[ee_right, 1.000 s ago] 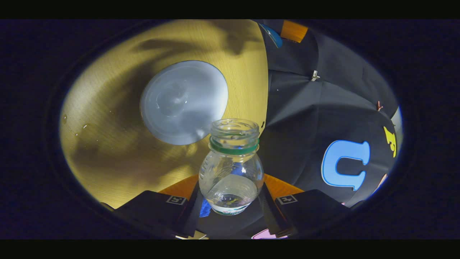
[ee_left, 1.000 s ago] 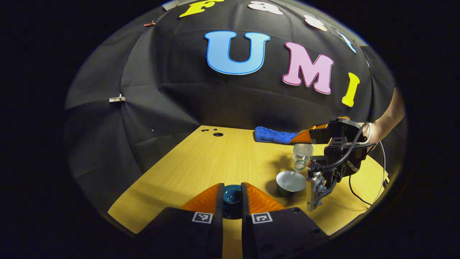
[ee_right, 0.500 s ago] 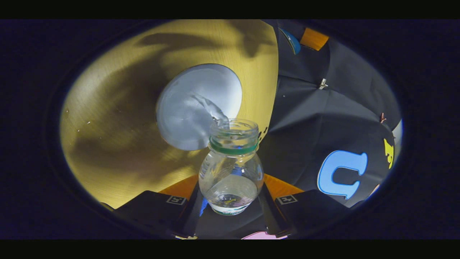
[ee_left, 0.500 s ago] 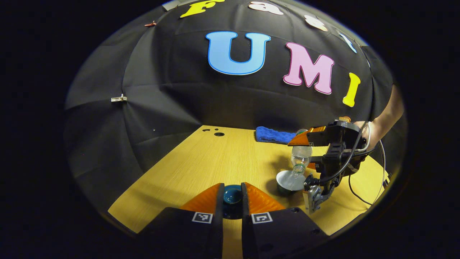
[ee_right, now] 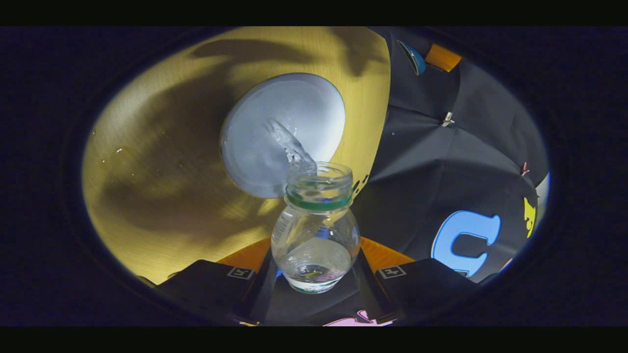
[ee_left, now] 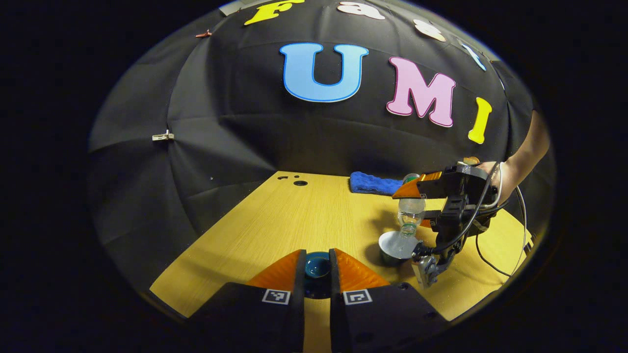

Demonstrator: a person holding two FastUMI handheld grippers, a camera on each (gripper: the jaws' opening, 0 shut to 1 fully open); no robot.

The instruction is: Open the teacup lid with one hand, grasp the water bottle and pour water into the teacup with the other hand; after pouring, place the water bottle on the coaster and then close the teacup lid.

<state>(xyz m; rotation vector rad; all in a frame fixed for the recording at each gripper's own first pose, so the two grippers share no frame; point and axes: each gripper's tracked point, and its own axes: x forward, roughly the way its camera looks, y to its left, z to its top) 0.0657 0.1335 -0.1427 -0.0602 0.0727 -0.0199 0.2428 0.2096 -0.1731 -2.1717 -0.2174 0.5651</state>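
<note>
Light wood-grain tabletop (ee_left: 294,220) carries the work, with black cloth wall (ee_left: 221,122) behind it. Nearest in the left gripper view, the left gripper (ee_left: 317,267) has its fingers drawn close together on the dark blue round teacup lid (ee_left: 317,265), held above the table, as in the picture one second ago. To the right, the pale grey round teacup (ee_left: 395,245) stands open on the wood. Above it the right gripper (ee_left: 411,200), carried by a person's hand (ee_left: 495,174), clamps the clear plastic water bottle with a green neck ring (ee_left: 409,213), mouth tilted down over the cup. In the right gripper view both fingers press the bottle's (ee_right: 316,230) sides, and a stream of water (ee_right: 289,144) runs from its mouth into the teacup (ee_right: 282,132). One second ago no stream showed and the bottle mouth stood short of the cup rim; now it overlaps the rim. Farther back, a blue fuzzy cloth (ee_left: 374,183) lies near the table's far edge.
</note>
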